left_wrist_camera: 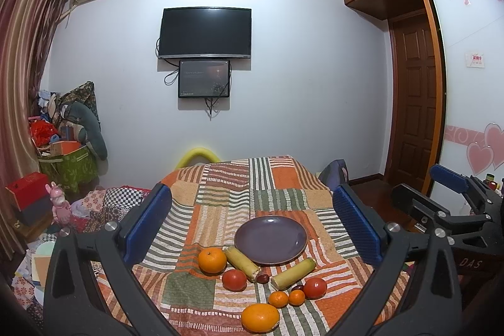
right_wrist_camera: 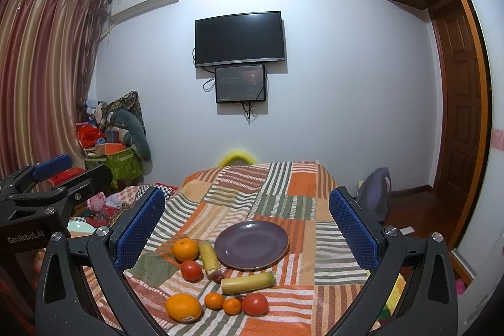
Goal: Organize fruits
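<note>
A purple plate (left_wrist_camera: 270, 240) (right_wrist_camera: 251, 244) sits bare on the patchwork-covered table (left_wrist_camera: 226, 194) (right_wrist_camera: 283, 188). In front of it lie a big orange (left_wrist_camera: 212, 259) (right_wrist_camera: 185, 249), two yellowish cane pieces (left_wrist_camera: 242, 259) (left_wrist_camera: 293, 273), two tomatoes (left_wrist_camera: 234, 280) (left_wrist_camera: 315, 287), two small mandarins (left_wrist_camera: 278, 298) (left_wrist_camera: 296, 297), dark dates (left_wrist_camera: 262, 278) and a large orange (left_wrist_camera: 260, 317) (right_wrist_camera: 183, 307) nearest me. My left gripper (left_wrist_camera: 252, 222) and right gripper (right_wrist_camera: 247, 222) are open and empty, held above the near table edge, side by side.
A cluttered green box (left_wrist_camera: 67, 162) and piled cloth stand on the floor to the left. A bag (right_wrist_camera: 375, 194) leans at the table's right. A TV (left_wrist_camera: 205, 33) hangs on the far wall. A wardrobe and door are on the right.
</note>
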Available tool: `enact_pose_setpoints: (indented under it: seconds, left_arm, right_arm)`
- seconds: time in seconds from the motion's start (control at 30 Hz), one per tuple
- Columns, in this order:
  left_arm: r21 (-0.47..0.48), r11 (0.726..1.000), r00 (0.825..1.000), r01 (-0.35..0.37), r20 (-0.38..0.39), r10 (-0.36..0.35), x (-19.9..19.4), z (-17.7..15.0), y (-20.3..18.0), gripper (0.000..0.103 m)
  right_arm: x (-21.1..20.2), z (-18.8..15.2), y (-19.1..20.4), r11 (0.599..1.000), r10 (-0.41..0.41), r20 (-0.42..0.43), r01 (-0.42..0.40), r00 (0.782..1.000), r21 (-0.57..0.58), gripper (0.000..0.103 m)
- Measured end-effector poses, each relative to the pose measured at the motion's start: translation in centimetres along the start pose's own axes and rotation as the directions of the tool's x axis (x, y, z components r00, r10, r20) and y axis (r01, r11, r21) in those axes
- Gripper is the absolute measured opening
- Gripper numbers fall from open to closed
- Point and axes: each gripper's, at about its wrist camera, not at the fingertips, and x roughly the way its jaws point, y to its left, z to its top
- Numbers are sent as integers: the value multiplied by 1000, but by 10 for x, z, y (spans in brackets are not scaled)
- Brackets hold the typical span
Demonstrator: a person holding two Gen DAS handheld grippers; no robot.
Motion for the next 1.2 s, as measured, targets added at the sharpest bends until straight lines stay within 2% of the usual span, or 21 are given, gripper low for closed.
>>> enact_pose_setpoints:
  seconds: [1.2]
  left_arm:
    - [4, 1000, 1000, 5, -4, -5, 1, 0, -4, 103]
  right_arm:
    - [-3, 3, 2, 1000, 3, 7, -3, 1000, 2, 103]
